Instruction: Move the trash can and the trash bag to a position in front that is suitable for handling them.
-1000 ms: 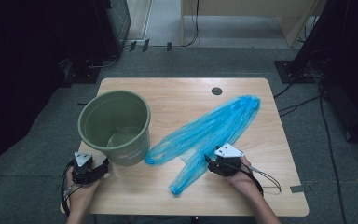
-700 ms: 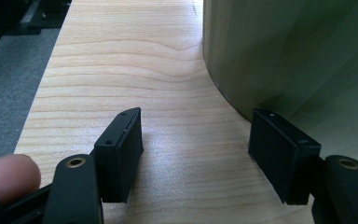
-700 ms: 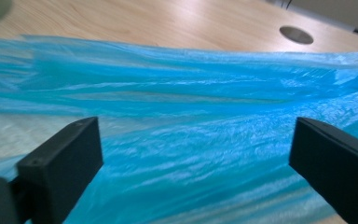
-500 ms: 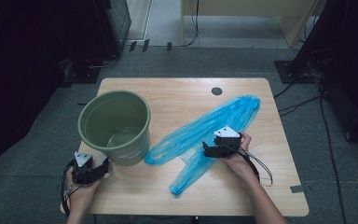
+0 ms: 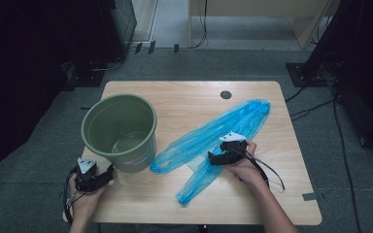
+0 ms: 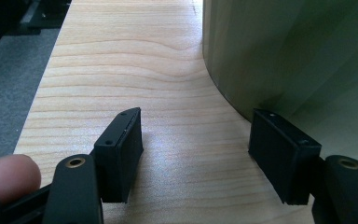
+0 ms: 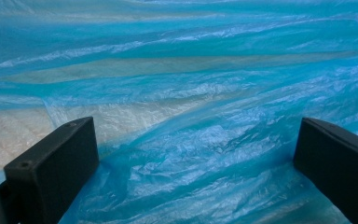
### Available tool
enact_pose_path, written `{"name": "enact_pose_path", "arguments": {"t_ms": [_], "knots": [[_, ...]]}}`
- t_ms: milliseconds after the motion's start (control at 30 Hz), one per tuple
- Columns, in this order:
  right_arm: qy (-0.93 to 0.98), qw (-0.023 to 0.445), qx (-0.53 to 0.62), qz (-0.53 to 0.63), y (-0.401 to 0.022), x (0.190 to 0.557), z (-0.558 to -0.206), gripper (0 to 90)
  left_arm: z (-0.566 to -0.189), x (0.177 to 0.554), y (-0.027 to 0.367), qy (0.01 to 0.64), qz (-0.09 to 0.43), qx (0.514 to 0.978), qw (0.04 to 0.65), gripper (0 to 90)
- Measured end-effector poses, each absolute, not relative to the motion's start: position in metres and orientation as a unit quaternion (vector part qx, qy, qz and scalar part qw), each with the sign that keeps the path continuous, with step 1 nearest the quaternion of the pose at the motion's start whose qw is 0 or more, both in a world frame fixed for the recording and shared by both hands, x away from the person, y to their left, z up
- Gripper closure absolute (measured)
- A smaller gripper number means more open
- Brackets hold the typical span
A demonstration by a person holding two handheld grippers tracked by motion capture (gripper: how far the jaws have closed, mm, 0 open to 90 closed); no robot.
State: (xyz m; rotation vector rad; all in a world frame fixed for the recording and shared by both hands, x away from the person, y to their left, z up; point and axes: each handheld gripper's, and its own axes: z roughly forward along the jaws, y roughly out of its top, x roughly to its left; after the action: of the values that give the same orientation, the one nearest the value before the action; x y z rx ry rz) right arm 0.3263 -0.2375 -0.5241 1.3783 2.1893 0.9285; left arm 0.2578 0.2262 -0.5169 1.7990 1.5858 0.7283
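Nearest the person, the left tongs (image 5: 108, 173) rest half-open on the wooden bench (image 5: 184, 102), empty, beside the round green plastic bucket (image 5: 119, 131), whose base they hide. Further right, the right tongs (image 5: 214, 158) have just been opening wide over the crumpled blue plastic bag (image 5: 233, 121), pads pressing nothing.

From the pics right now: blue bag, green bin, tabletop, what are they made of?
Blue bag: thin plastic film, probably polyethylene; crinkled, glossy, and the table shows through it.
Green bin: likely moulded plastic; smooth, uniform, slight sheen.
Tabletop: pale wood or a wood-look laminate; grain lines visible, satin finish. Can't tell which.
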Motion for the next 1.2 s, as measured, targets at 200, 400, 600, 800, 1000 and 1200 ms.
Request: {"name": "enact_pose_path", "arguments": {"t_ms": [200,400,600,800,1000,1200], "knots": [[0.777,0.201,0.485,0.347,-0.234,0.316,-0.520,32.8,-0.517,0.258,0.226,0.602,0.276,0.681,0.312,34.3],[0.752,0.228,0.503,0.360,-0.234,0.310,-0.521,77.6,-0.517,0.257,0.226,0.602,0.276,0.681,0.313,34.2],[0.765,0.224,0.482,0.362,-0.228,0.306,-0.521,90.0,-0.517,0.257,0.226,0.602,0.274,0.682,0.313,34.0],[0.749,0.233,0.477,0.396,-0.229,0.300,-0.516,90.0,-0.516,0.257,0.227,0.604,0.276,0.679,0.315,34.3],[0.701,0.266,0.482,0.453,-0.233,0.292,-0.495,90.0,-0.513,0.258,0.237,0.640,0.273,0.638,0.330,35.1],[0.672,0.288,0.477,0.488,-0.234,0.287,-0.476,90.0,-0.497,0.268,0.239,0.643,0.307,0.607,0.352,45.6]]}}
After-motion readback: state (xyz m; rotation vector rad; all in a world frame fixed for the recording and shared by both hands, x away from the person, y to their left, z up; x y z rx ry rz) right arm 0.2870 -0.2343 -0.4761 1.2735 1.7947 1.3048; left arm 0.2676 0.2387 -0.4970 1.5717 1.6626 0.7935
